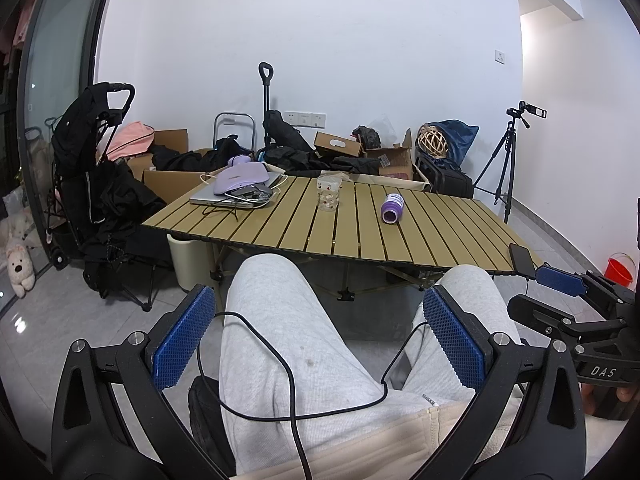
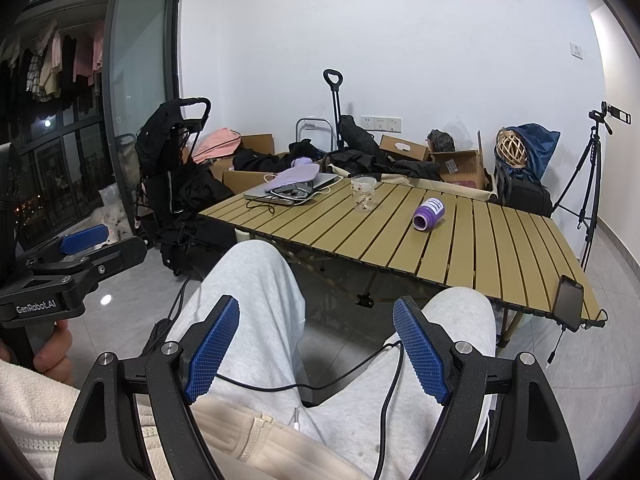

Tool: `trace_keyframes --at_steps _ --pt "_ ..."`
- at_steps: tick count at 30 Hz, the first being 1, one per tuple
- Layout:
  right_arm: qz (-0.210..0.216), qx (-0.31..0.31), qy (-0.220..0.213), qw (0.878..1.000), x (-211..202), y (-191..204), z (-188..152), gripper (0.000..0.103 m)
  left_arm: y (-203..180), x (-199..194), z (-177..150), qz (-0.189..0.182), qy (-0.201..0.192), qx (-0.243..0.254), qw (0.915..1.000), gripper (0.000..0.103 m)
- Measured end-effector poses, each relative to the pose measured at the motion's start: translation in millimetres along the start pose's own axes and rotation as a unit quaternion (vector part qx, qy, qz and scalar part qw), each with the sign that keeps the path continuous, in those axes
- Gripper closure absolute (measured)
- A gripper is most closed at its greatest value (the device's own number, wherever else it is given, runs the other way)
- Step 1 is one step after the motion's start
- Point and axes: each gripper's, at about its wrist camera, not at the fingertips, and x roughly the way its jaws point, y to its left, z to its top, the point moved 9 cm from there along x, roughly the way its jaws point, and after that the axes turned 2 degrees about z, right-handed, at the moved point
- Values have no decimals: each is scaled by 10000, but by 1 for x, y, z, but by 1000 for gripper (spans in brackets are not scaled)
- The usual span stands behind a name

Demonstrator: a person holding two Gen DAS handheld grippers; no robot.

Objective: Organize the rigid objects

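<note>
A purple bottle (image 1: 391, 208) lies on its side on the slatted wooden table (image 1: 280, 224); it also shows in the right wrist view (image 2: 428, 213). A clear patterned glass (image 1: 329, 193) stands upright left of it, also in the right wrist view (image 2: 363, 193). My left gripper (image 1: 318, 336) is open and empty above the person's lap, well short of the table. My right gripper (image 2: 316, 350) is open and empty, also over the lap. Each gripper shows at the edge of the other's view: the right one (image 1: 560, 280), the left one (image 2: 84, 238).
A laptop (image 1: 236, 196) with a lilac pouch (image 1: 240, 176) and cables lies at the table's far left. A black phone (image 2: 568, 300) lies at the near right corner. Boxes, bags, a stroller (image 1: 96, 160) and a tripod (image 1: 504, 160) stand around the table.
</note>
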Motion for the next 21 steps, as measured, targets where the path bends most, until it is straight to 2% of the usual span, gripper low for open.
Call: trace_keyframes --at_steps 21 --pt "8 9 15 10000 0 -2 1 19 0 0 0 -3 6 -2 10000 0"
